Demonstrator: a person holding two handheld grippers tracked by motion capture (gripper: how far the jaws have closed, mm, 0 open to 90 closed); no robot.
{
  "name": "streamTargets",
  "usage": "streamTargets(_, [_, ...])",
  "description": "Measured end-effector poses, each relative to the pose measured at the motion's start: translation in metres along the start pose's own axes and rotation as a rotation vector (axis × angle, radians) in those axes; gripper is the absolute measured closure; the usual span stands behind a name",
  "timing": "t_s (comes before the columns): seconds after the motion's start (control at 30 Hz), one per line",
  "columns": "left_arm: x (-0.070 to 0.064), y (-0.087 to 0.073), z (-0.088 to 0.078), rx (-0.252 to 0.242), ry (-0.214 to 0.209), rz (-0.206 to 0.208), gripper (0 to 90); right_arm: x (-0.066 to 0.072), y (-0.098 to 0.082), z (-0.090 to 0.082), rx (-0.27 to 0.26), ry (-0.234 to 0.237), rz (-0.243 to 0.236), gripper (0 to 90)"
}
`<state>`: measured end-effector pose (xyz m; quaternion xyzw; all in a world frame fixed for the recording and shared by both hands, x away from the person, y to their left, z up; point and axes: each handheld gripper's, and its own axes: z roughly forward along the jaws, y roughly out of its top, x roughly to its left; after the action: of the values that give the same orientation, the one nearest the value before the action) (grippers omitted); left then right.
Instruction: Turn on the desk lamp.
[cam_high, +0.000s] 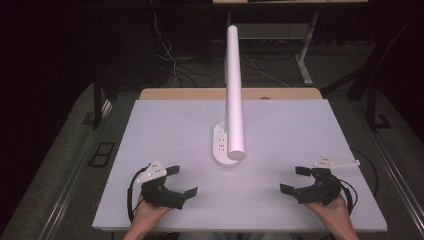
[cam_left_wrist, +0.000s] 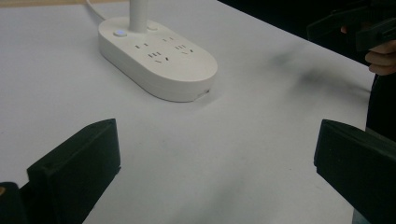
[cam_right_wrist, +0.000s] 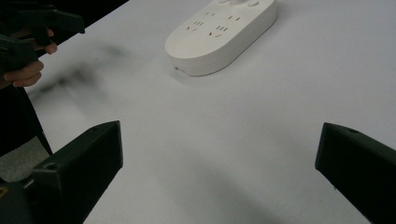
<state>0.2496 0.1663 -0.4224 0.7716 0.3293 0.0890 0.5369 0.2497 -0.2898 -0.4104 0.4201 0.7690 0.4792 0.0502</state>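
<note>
A white desk lamp stands mid-table: its oval base (cam_high: 223, 146) carries several sockets, and its long white tube head (cam_high: 234, 95) reaches forward over the base. My left gripper (cam_high: 181, 180) rests near the table's front left, open and holding nothing. My right gripper (cam_high: 294, 179) rests at the front right, also open and holding nothing. In the left gripper view the base (cam_left_wrist: 156, 56) lies ahead and to the left of the wide-apart jaws, with a small blue-lit button (cam_left_wrist: 119, 33) on top. In the right gripper view the base (cam_right_wrist: 223, 33) lies ahead past the spread jaws.
The white table top (cam_high: 280, 130) has a wooden strip (cam_high: 200, 93) along its far edge. Cables (cam_high: 170, 60) run over the dark floor behind the table. A white cord (cam_left_wrist: 95, 10) leaves the lamp base toward the back.
</note>
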Motion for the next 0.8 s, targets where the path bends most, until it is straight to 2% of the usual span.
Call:
streamTargets(0.3, [0.001,0.0,0.001,0.003,-0.001,-0.002,0.0,-0.003,0.004,0.003,0.033,0.0,-0.022,0.6])
streamTargets(0.33, [0.001,0.0,0.0,0.004,0.0,-0.003,0.0,-0.002,0.005,0.002,0.04,0.001,-0.012,0.6])
streamTargets(0.8, [0.001,-0.001,0.0,-0.001,0.001,-0.005,0.0,-0.003,0.027,0.002,0.048,0.011,-0.042,0.6])
